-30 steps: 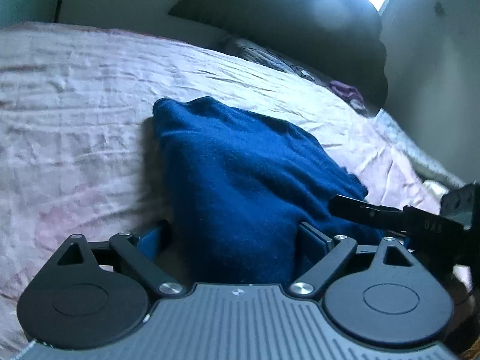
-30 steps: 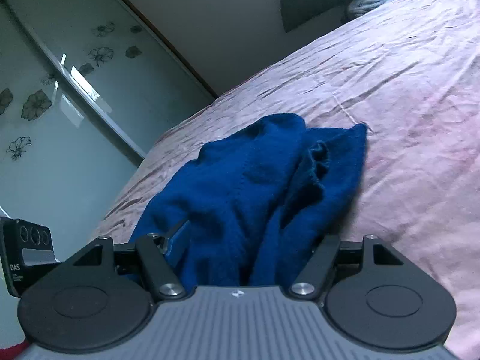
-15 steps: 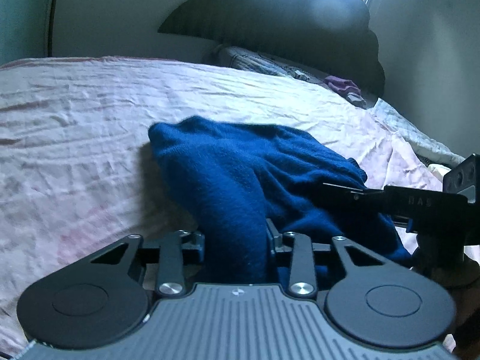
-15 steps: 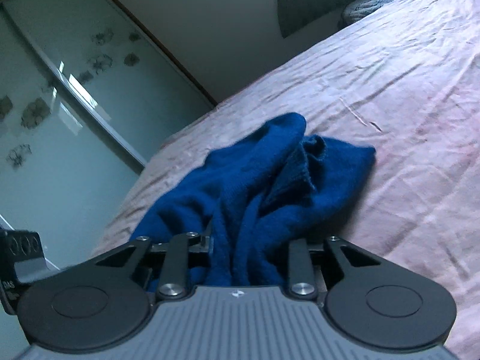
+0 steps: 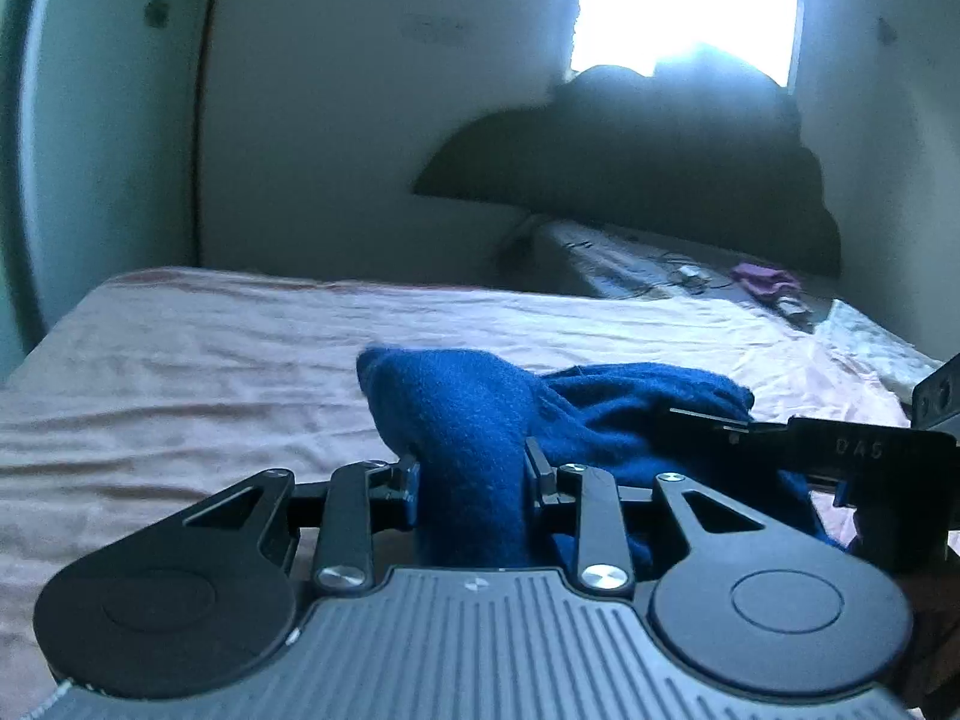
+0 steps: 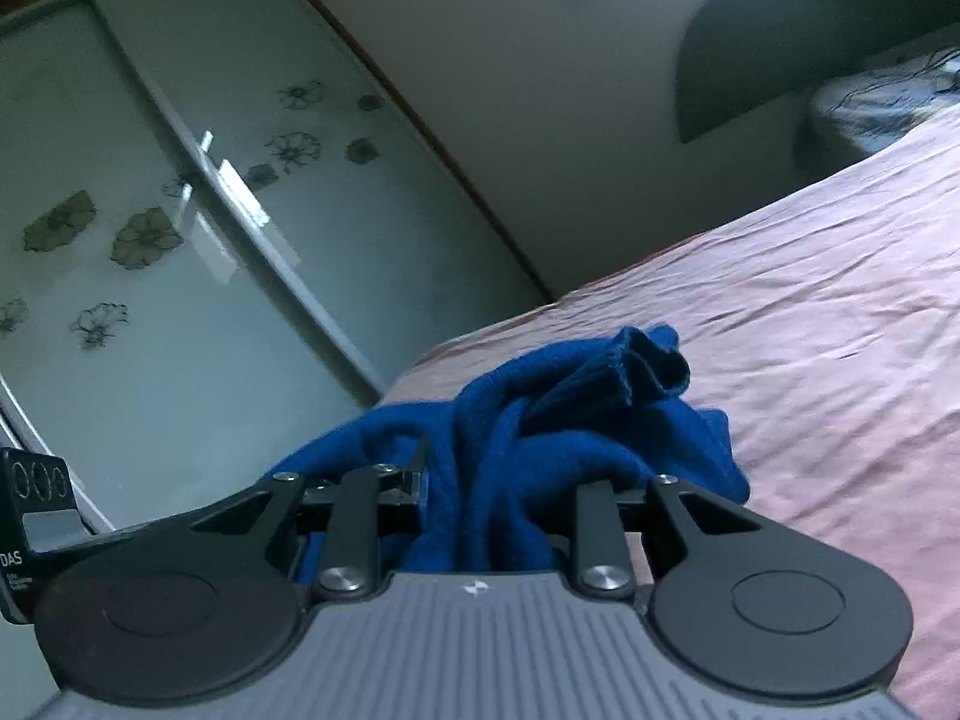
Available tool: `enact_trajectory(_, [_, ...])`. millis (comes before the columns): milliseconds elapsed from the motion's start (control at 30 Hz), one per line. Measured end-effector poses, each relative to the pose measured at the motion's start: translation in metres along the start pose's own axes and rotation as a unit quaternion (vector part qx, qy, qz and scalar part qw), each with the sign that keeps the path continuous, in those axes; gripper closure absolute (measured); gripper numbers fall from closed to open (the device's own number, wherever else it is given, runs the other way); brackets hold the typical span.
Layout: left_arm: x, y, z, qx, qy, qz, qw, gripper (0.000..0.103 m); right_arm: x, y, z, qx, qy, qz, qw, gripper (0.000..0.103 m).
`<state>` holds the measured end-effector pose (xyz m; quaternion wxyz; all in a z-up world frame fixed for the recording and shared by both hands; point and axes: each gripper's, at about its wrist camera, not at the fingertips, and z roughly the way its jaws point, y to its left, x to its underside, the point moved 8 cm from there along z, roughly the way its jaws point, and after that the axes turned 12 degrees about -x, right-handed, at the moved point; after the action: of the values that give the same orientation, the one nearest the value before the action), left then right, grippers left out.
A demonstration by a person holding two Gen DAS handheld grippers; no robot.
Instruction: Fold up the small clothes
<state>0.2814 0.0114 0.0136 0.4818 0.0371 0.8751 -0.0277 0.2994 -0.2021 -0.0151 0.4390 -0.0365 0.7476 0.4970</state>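
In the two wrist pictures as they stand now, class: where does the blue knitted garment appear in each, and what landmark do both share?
Left wrist view: blue knitted garment, lower centre, bunched between the left gripper fingers, trailing right.
Right wrist view: the garment, lower centre, clamped by the right gripper.
Shared landmark: the pink bedsheet beneath it.

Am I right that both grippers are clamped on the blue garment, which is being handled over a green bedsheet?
Not quite: the bedsheet is pink, not green, as the right wrist view shows. The rest holds: the left gripper and the right gripper are each clamped on the blue garment.
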Motion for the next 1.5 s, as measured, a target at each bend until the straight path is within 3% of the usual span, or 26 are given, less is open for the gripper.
enact_trajectory(200, [0.075,0.02,0.009,-0.004,0.115,0.008,0.9933,0.073,0.064,-0.017,0.012,0.014,0.076,0.046,0.996,0.078])
enact_trajectory(300, [0.1,0.026,0.001,-0.007,0.116,0.006,0.9932,0.072,0.087,-0.024,0.003,0.016,0.089,0.063,0.994,0.076])
enact_trajectory(400, [0.105,0.032,-0.009,0.002,0.108,-0.012,0.9941,0.057,0.09,-0.028,-0.012,0.022,0.086,0.076,0.993,0.073])
enact_trajectory(467, [0.108,0.034,-0.013,0.013,0.11,-0.021,0.9937,0.05,0.091,-0.028,-0.024,0.03,0.085,0.071,0.993,0.053])
enact_trajectory(500, [0.112,0.033,-0.015,0.019,0.111,-0.023,0.9934,0.047,0.095,-0.026,-0.028,0.032,0.086,0.067,0.994,0.032])
enact_trajectory(533, [0.116,0.033,-0.017,0.022,0.112,-0.023,0.9933,0.045,0.098,-0.025,-0.034,0.032,0.086,0.064,0.994,0.024])
enact_trajectory(600, [0.125,0.031,-0.021,0.03,0.113,-0.017,0.993,0.044,0.109,-0.023,-0.042,0.026,0.101,0.063,0.993,0.024])
enact_trajectory(767, [0.15,0.018,-0.024,0.054,0.123,-0.007,0.9909,0.049,0.132,-0.013,-0.054,0.009,0.125,0.037,0.991,0.025])
enact_trajectory(800, [0.152,0.017,-0.025,0.05,0.12,-0.003,0.9915,0.058,0.134,-0.01,-0.054,0.008,0.128,0.037,0.991,0.032])
enact_trajectory(833, [0.151,0.016,-0.025,0.046,0.117,0.001,0.9921,0.068,0.137,-0.007,-0.051,0.006,0.134,0.036,0.99,0.056])
enact_trajectory(900, [0.147,0.018,-0.025,0.046,0.119,-0.005,0.9919,0.086,0.143,-0.007,-0.045,0.007,0.147,0.04,0.988,0.081])
enact_trajectory(1000, [0.14,0.024,-0.035,0.056,0.114,-0.017,0.9917,0.092,0.145,-0.004,-0.047,0.004,0.139,0.044,0.989,0.087])
enact_trajectory(1167, [0.148,0.029,-0.049,0.046,0.109,-0.008,0.9929,0.092,0.147,0.003,-0.063,0.005,0.135,0.035,0.99,0.088])
enact_trajectory(1233, [0.157,0.029,-0.044,0.028,0.115,-0.001,0.993,0.087,0.154,-0.005,-0.064,0.031,0.147,0.04,0.988,0.086])
enact_trajectory(1300, [0.157,0.029,-0.047,0.014,0.102,0.004,0.9946,0.083,0.153,-0.009,-0.07,0.037,0.132,0.061,0.989,0.085])
enact_trajectory(1333, [0.155,0.027,-0.05,0.004,0.091,0.014,0.9958,0.07,0.15,-0.006,-0.074,0.05,0.123,0.053,0.99,0.085])
enact_trajectory(1367, [0.153,0.025,-0.055,-0.013,0.075,0.026,0.9967,0.067,0.146,0.0,-0.077,0.071,0.112,0.03,0.991,0.085])
enact_trajectory(1433, [0.152,0.022,-0.061,-0.05,0.056,0.044,0.9962,0.036,0.138,0.016,-0.085,0.111,0.091,-0.03,0.989,0.083])
enact_trajectory(1500, [0.154,0.021,-0.061,-0.078,0.048,0.056,0.9942,0.031,0.134,0.033,-0.085,0.116,0.076,-0.067,0.988,0.083])
